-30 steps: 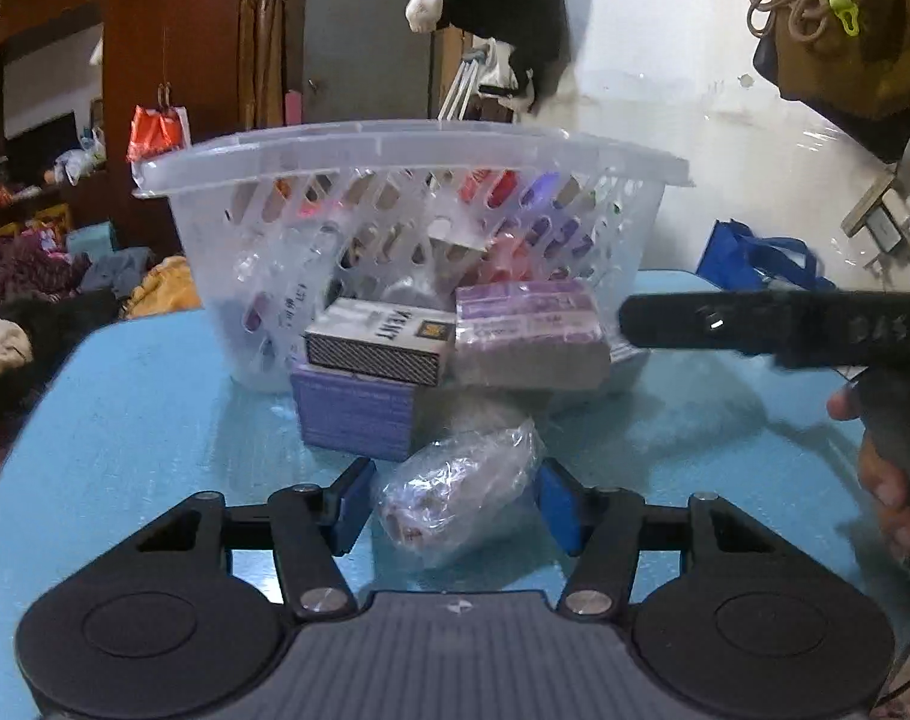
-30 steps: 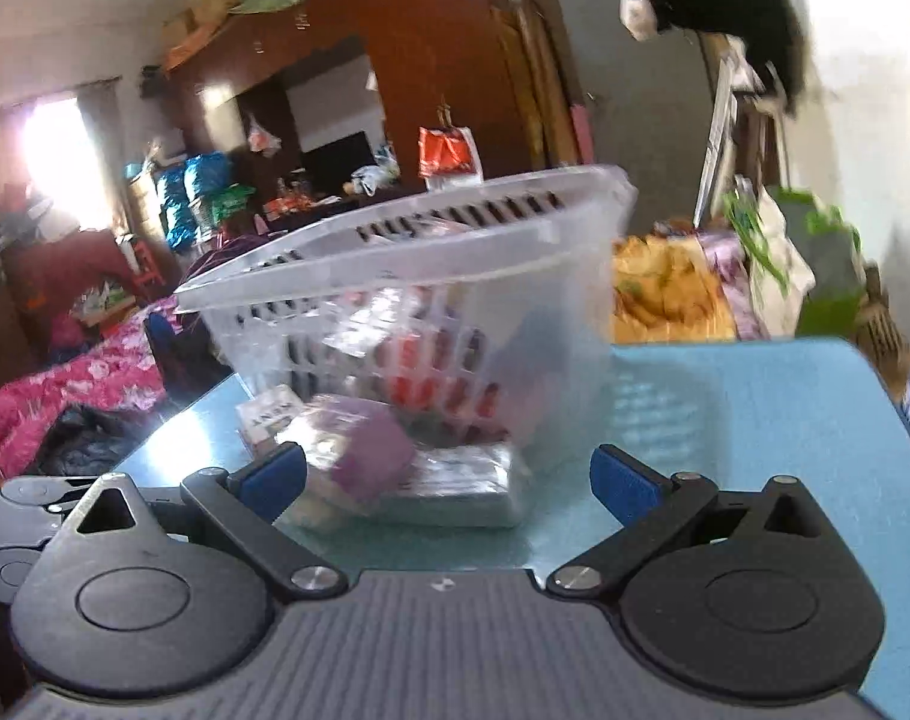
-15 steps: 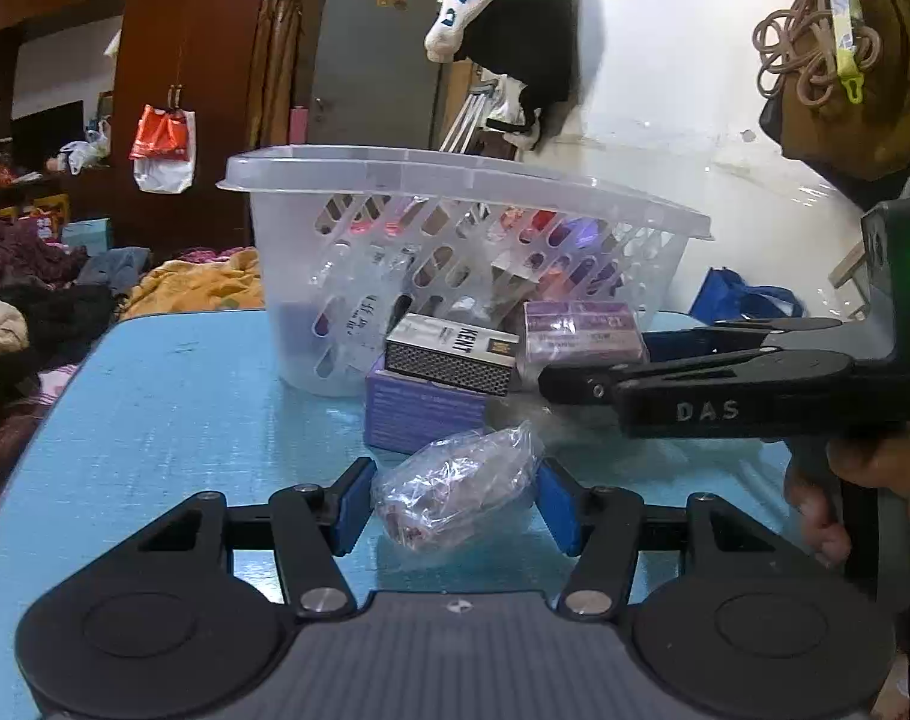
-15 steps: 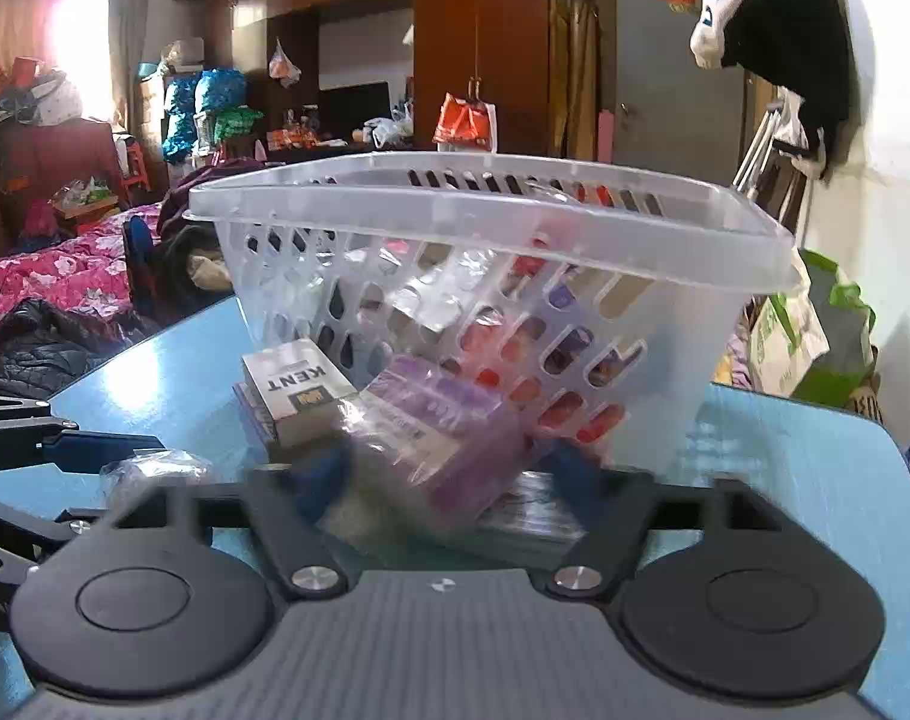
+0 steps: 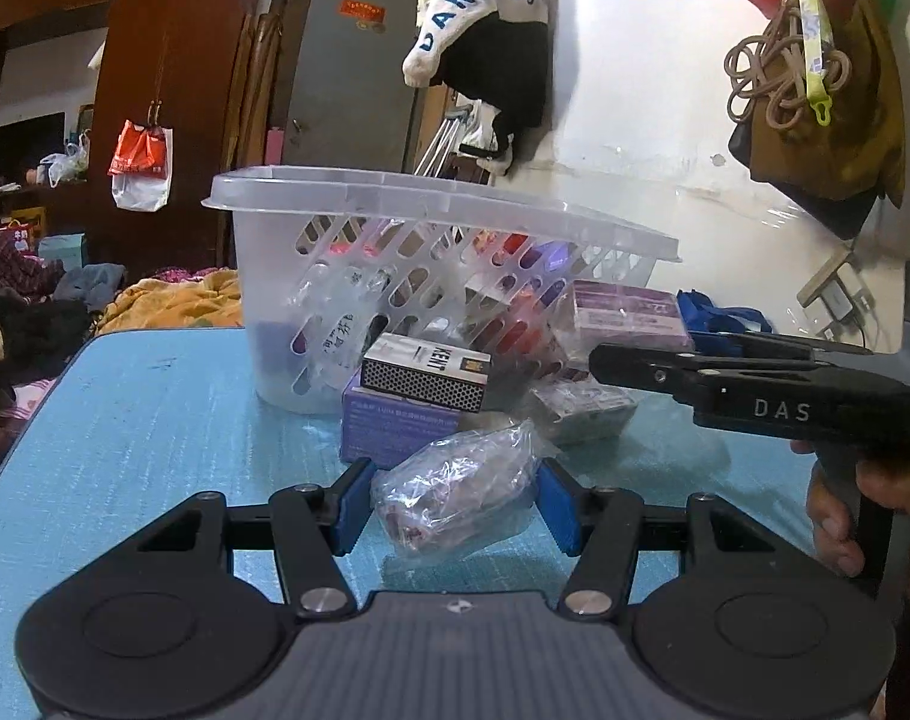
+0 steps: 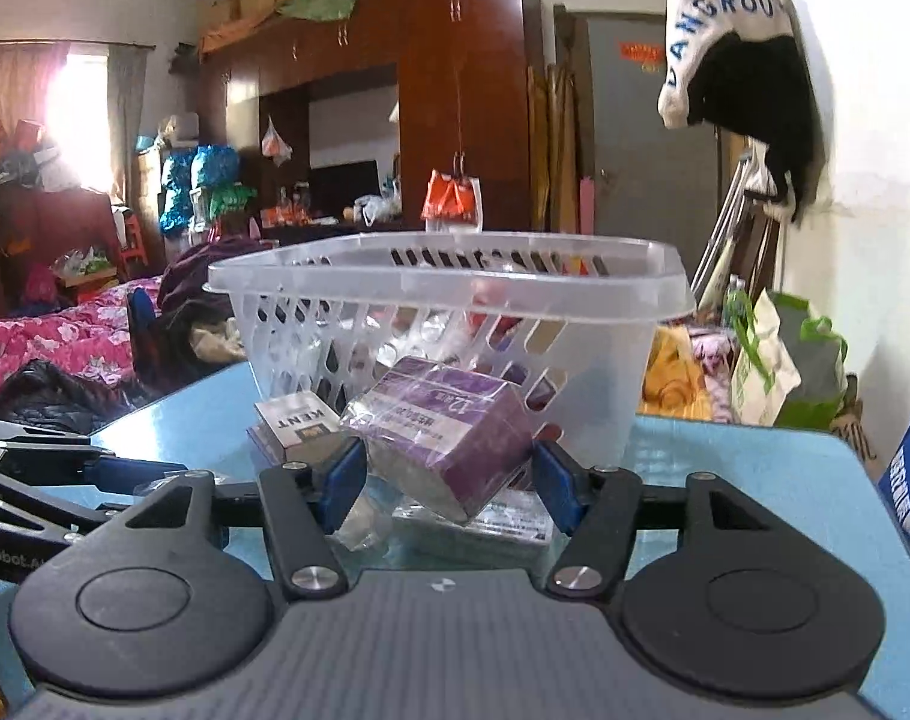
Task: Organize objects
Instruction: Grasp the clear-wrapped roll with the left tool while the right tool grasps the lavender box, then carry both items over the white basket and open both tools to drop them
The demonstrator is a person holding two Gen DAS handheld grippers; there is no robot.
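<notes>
A crinkled clear plastic bag (image 5: 455,489) at lower centre is clamped in the left claw (image 5: 454,504). The right claw (image 6: 449,477) grips a tilted purple plastic-wrapped box (image 6: 440,435), centre frame, before the translucent slotted basket (image 6: 449,294) on the blue surface (image 6: 725,456).

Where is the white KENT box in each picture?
Left wrist view: the white KENT box sits at centre, on a purple box.
Right wrist view: it sits left of centre, label upside down.
Shared landmark: the clear plastic basket right behind it.
</notes>
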